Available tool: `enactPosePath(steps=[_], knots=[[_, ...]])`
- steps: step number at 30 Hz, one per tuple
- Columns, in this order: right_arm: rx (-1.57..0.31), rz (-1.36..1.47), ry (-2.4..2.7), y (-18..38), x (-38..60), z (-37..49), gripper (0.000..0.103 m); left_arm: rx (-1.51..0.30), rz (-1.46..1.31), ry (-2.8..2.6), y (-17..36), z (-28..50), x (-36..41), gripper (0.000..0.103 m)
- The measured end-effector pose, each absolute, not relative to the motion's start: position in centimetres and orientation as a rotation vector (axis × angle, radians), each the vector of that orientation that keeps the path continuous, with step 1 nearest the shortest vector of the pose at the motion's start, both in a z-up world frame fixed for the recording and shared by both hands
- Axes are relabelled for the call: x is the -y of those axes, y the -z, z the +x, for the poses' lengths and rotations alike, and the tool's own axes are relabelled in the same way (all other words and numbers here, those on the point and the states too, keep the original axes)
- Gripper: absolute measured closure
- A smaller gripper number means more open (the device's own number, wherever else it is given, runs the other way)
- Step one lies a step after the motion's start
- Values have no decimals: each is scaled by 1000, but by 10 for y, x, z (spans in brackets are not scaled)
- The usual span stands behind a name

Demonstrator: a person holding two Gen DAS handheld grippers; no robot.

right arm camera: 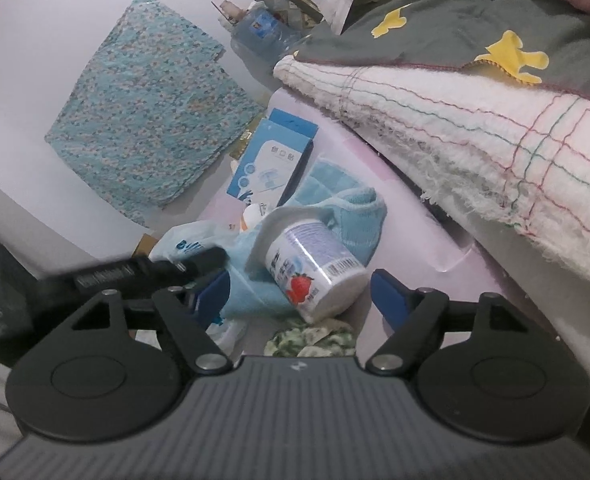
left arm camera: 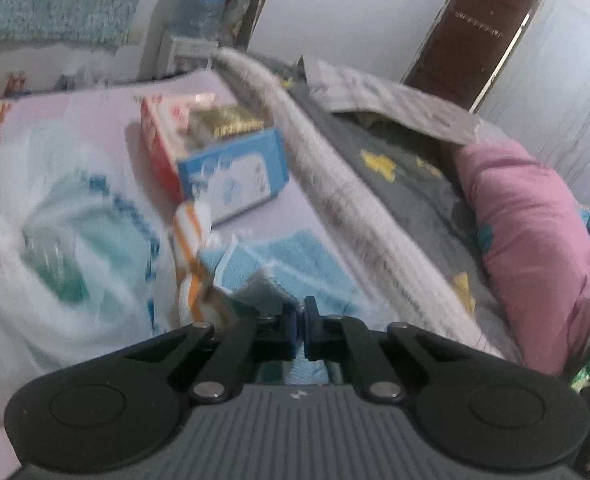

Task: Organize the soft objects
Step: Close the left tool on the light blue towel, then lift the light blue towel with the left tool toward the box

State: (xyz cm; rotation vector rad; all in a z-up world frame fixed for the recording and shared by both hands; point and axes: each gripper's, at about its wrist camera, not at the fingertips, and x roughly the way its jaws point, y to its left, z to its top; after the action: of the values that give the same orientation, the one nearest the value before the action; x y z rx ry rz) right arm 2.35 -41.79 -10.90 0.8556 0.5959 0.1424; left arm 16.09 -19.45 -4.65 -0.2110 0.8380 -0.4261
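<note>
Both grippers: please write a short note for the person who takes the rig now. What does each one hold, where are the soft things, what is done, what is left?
Left gripper: shut on the blue towel, pinching its near edge.
Right gripper: open, holding nothing; a yogurt cup lies on its side between the fingers.
The towel is rumpled on the pink surface; the cup rests on it. A striped cloth and a plastic bag lie left of the towel, a blue box beyond.
Done: only the towel gripped.
Left: probably clear the cup, then fold the towel and the striped cloth.
</note>
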Motion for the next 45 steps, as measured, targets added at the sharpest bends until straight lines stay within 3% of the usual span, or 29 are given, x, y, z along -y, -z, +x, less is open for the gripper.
enactPosePath(steps=[14, 24, 38, 45], knots=[[-605, 851, -131, 121, 414, 49, 28, -568, -255, 421, -49, 181, 182, 100], [-639, 751, -157, 116, 401, 62, 26, -520, -341, 477, -86, 143, 147, 100], [-588, 720, -168, 97, 402, -2, 21, -630, -400, 463, -44, 81, 98, 100], [-608, 1016, -407, 115, 391, -22, 17, -782, -435, 462, 6, 40, 77, 100]])
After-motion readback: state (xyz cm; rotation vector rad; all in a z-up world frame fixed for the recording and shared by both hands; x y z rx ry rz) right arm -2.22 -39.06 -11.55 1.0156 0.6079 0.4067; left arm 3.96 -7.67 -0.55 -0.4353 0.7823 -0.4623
